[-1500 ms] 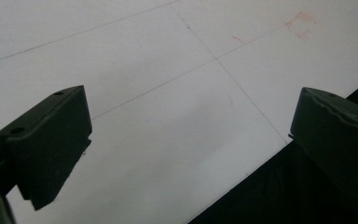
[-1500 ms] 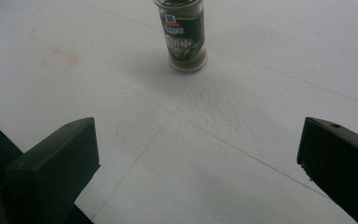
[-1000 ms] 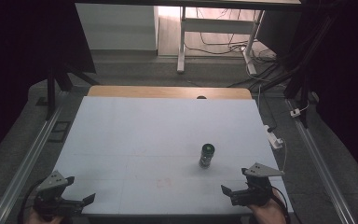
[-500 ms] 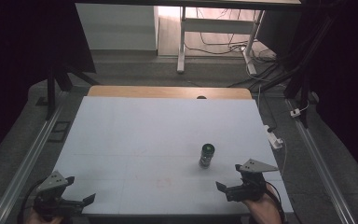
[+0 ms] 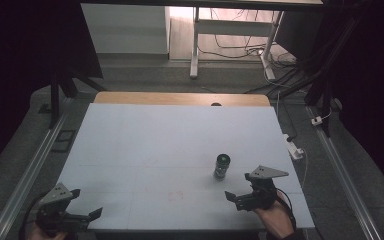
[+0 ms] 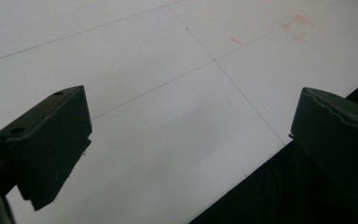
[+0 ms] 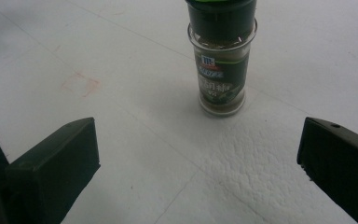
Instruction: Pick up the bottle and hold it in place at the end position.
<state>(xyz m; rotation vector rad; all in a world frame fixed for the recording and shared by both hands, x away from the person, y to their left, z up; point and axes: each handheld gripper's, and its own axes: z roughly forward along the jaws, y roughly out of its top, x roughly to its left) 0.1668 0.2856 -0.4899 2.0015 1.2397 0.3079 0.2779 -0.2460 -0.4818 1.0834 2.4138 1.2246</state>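
Note:
A small glass spice jar (image 5: 222,167) with a dark green lid and green label stands upright on the white table (image 5: 170,140), right of the middle. In the right gripper view the jar (image 7: 221,60) is straight ahead, a short way beyond the jaws. My right gripper (image 5: 240,186) is open just to the jar's near right, nothing between its jaws (image 7: 198,140). At the table's front left corner my left gripper (image 5: 86,202) is open and holds nothing; its view (image 6: 191,107) looks across bare tabletop and the front edge.
A faint red square mark (image 5: 175,196) lies on the table left of the right gripper. A wooden strip (image 5: 180,98) runs along the far edge. A white power strip (image 5: 296,150) sits off the right edge. Metal rails flank both sides.
My right gripper has moved a little left and forward, closer to the spice jar. The left gripper and the jar have stayed where they were.

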